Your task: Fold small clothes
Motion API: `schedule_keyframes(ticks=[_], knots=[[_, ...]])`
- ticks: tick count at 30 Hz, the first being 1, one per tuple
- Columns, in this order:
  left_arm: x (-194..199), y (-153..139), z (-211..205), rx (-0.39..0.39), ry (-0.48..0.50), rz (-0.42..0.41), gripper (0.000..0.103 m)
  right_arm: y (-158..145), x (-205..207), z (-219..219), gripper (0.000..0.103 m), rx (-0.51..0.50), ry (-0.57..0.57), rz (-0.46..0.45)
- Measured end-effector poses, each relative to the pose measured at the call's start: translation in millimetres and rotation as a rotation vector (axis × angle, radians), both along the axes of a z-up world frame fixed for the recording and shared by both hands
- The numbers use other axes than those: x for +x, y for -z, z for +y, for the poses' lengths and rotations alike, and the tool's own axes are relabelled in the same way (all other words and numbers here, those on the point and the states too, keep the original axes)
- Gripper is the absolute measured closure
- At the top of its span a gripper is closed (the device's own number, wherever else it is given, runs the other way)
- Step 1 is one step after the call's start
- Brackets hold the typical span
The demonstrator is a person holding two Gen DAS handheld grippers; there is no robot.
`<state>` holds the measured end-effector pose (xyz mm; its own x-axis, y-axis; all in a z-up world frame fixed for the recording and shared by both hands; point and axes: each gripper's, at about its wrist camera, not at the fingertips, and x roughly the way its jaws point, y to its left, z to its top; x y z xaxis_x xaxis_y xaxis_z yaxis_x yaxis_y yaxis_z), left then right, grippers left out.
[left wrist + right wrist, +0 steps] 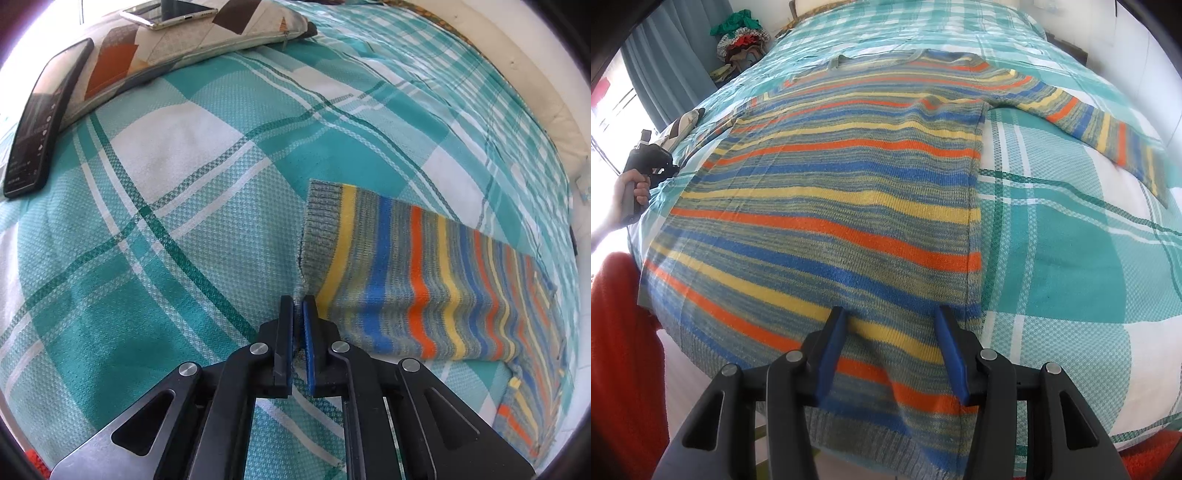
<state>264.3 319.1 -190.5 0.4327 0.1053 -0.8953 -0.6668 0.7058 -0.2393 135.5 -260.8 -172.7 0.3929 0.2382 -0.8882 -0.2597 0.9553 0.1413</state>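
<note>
Sweater [827,206]: a striped knit in blue, orange, yellow and grey-green. It lies flat on the bed, front side down or up I cannot tell. The body is spread wide, and the hem hangs a little over the near edge of the bed in the right wrist view.

Right sleeve of sweater [1104,129]: stretched out to the side, flat on the bedcover, apart from the body.

Other sleeve [406,273]: seen in the left wrist view, it lies on the bedcover with the grey ribbed cuff [319,225] toward the camera.

Left gripper [298,306]: its two fingers are pressed together on the lower corner of the cuff; a small bit of knit shows between the tips.

Right gripper [890,325]: fingers spread wide, above the lower part of the sweater body near the hem. Nothing is between them.

Bedcover [177,229]: a woven cloth with teal, white and green checks; it covers the whole bed.

Pillow [177,40]: patterned in brown, orange and grey, at the far side in the left wrist view.

Phones: a dark phone [44,118] leans on the edge of the pillow, a light phone [166,13] lies on top of it.

Hand [626,192]: at the left edge of the right wrist view, it holds the handle of the other gripper.
</note>
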Motion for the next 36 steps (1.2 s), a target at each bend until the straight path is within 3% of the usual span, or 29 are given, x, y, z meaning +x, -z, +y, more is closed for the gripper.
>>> schedule_keyframes(ticks=[2, 5, 7, 9, 14, 18, 22, 25, 30, 34, 36], knots=[[-4.8, -0.6, 3.5, -0.022, 0.015, -0.014, 0.093, -0.4, -0.4, 0.5, 0.052, 0.001, 0.004, -0.001], [-15.4, -5.8, 4.5, -0.017, 0.042, -0.009, 0.086, -1.5, -2.0, 2.5, 0.039, -0.005, 0.003, -0.002], [-26.8, -11.1, 3.9, 0.000, 0.049, 0.004, 0.073, -4.2, -3.8, 3.5, 0.036, -0.019, 0.003, -0.006], [-40.0, -18.8, 1.2, 0.031, 0.055, 0.028, 0.051, -9.0, -6.7, 1.0, 0.036, -0.017, 0.011, -0.008], [-84.2, -49.1, -24.7, 0.132, 0.121, -0.004, 0.035, -40.2, -15.7, -37.5, 0.036, 0.025, 0.185, -0.103], [-108.2, -65.1, -67.9, 0.118, 0.229, -0.042, 0.034, -66.5, -20.1, -77.9, 0.033, 0.049, 0.366, -0.176], [-107.7, -76.5, -134.0, 0.082, 0.407, -0.097, 0.029, -83.3, -8.4, -76.1, 0.033, 0.016, 0.328, -0.180], [-102.8, -78.6, -187.3, 0.058, 0.552, -0.121, 0.027, -89.2, -2.7, -61.4, 0.033, 0.044, 0.273, -0.181], [-100.6, -63.4, -250.0, 0.081, 0.709, -0.101, 0.027, -66.9, -2.5, -29.5, 0.030, 0.065, 0.205, -0.152], [-112.4, -34.5, -265.4, 0.155, 0.765, -0.080, 0.026, -42.1, -6.1, -31.8, 0.030, 0.083, 0.232, -0.102], [-118.0, -17.6, -264.3, 0.191, 0.786, -0.032, 0.025, -35.2, -6.8, -39.8, 0.030, 0.079, 0.263, -0.085]])
